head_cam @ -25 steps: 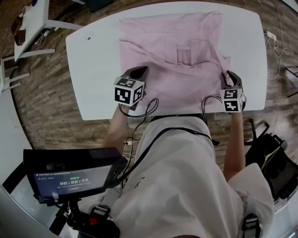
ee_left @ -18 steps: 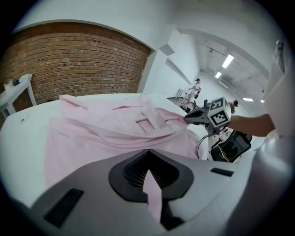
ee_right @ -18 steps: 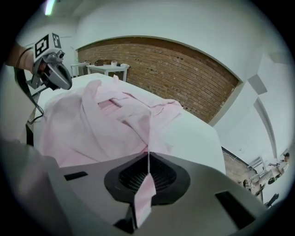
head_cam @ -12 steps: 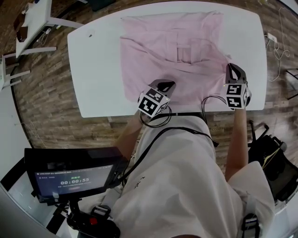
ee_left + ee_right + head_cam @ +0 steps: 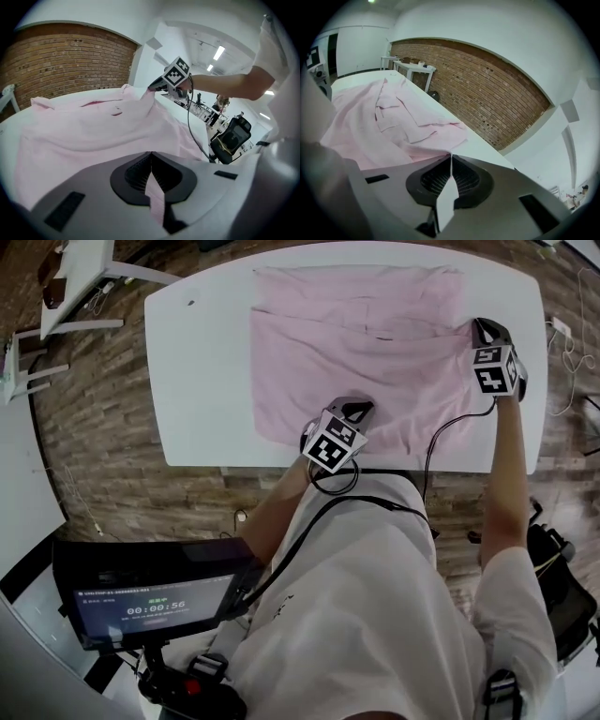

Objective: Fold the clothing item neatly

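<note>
**Helper:** Pink garment (image 5: 356,343) lies spread over the white table (image 5: 202,381), mostly flat, with creases through the middle. Where have you got hold of it?

**Me:** My left gripper (image 5: 359,409) is clamped tight on the near hem, about midway along, with a strip of pink cloth pinched between the pads. My right gripper (image 5: 482,328) is closed just as hard on the right-hand edge, out by the table's right side. The cloth rises to a small peak there.

**Helper:** So you're folding that side over, by the look of it. How would you do it cleanly?

**Me:** I judge it comes down to tension. Both pinches are thin, so I'd hold pressure and loosen neither until the cloth lies down. I'd lift only enough to clear the layer beneath and carry both held points at one pace, so the edge between them runs straight. Then I'd line it up with the opposite edge before lowering.

**Helper:** What's the risk?

**Me:** I could drag the whole garment across the smooth tabletop, or trap those creases under the fold. I'd set it down slowly and smooth it afterwards.
</note>
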The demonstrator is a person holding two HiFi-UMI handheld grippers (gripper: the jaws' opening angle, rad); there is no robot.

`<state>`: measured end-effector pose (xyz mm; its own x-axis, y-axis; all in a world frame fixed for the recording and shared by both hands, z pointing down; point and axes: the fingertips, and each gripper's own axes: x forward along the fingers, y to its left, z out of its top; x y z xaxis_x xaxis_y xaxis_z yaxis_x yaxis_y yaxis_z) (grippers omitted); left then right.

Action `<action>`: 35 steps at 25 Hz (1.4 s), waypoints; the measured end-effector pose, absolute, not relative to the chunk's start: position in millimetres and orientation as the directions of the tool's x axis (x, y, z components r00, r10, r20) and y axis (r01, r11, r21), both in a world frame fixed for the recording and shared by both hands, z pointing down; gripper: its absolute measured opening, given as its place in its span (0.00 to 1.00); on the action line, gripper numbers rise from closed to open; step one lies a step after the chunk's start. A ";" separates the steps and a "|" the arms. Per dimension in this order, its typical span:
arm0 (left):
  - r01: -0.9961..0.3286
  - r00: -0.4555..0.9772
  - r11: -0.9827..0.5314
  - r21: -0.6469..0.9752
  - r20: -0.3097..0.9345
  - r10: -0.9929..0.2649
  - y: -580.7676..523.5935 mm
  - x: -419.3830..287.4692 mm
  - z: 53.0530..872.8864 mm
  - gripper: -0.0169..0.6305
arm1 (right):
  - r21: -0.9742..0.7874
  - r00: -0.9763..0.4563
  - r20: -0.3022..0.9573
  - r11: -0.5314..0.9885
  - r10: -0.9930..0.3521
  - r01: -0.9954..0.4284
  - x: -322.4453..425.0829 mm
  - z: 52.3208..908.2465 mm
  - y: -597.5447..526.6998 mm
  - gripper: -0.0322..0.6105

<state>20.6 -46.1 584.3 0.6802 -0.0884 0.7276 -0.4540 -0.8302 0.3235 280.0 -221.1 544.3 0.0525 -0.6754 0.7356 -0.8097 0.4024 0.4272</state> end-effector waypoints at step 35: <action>-0.654 0.530 -0.729 0.204 0.811 -0.248 -65.8 -31.2 617.6 0.03 | -0.659 -0.575 0.593 0.071 -0.563 -0.749 306.4 563.6 -219.8 0.31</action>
<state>-31.2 -65.8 617.6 0.5301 -0.2479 0.8109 -0.6536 -0.7287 0.2045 306.4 -219.8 563.6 -0.5752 -0.5632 0.5933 -0.7489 0.0709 -0.6588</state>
